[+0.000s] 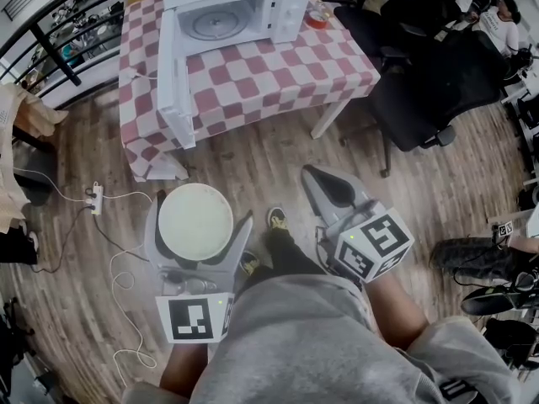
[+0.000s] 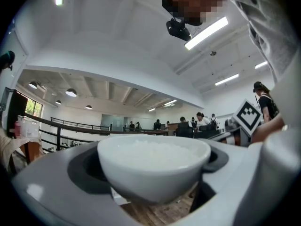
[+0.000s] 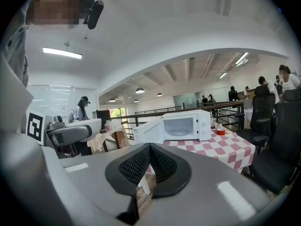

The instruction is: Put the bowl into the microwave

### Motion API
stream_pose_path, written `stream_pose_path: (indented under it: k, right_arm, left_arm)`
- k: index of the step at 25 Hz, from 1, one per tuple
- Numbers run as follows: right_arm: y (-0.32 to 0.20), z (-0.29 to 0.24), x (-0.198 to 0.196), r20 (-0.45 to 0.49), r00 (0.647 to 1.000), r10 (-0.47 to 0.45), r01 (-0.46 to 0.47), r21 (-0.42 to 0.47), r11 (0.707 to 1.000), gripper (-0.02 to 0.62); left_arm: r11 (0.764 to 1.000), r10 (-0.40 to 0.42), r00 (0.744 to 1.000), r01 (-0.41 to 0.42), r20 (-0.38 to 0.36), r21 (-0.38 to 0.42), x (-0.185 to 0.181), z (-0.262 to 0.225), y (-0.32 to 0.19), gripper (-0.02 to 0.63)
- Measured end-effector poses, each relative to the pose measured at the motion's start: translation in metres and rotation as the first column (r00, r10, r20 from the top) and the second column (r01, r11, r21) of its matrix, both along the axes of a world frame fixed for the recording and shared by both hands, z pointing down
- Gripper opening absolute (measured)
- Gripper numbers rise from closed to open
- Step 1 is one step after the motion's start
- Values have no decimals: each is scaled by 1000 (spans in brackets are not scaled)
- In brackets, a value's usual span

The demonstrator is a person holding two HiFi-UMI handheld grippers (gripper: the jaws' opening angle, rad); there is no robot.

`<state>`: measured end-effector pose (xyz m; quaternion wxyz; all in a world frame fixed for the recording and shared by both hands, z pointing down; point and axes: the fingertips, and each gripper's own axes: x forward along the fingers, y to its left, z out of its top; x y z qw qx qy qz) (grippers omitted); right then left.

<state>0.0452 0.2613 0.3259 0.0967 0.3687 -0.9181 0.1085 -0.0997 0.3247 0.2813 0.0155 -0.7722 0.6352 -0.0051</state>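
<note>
I held my left gripper (image 1: pixel 202 212) over the wooden floor (image 1: pixel 253 162), well short of the table's near edge. Its fingers were clamped on the sides of the white bowl (image 1: pixel 195 221). The bowl sat upright between them, filled with something pale and white. My right gripper (image 1: pixel 313 175) hung beside it over the same floor, its fingers together with nothing between them.

Ahead stood the table (image 1: pixel 278 74), draped in a red and white checked cloth that hung over its edges. The white microwave (image 1: pixel 240 11) sat along the far edge. Its door (image 1: pixel 175 74) was swung wide open along the left side, and the glass turntable showed inside. A small round red thing (image 1: pixel 317 18) lay just beside the microwave, near the far right corner.

A black office chair (image 1: pixel 421 91) stood off the table's right edge. On the floor to my left lay a white power strip (image 1: pixel 95 197) with a white cord looping away from it. A dark railing (image 1: pixel 50 49) ran beyond the table's left side. The room was large and open, with a white ceiling and long strip lights, and people sat at desks in the distance.
</note>
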Motion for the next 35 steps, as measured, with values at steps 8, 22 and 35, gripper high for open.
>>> stream_pose_path:
  k: [8,22,35]
  right_arm:
    - [-28,5,-1,32,999,-30,30,9,1000,-2]
    - [-129,11,12,26,997,-79,79,3,997,-2]
    - [-210,19,18,59,990,-131,132,-14,991,-2]
  left_arm:
    - [1000,-2,1000,2,9,-14,14,4,-19,535]
    - [999,-48,999,48,23,-9,31,3,-123,535]
    - [996,-87,996,87,29,5,49,-3,-199,535]
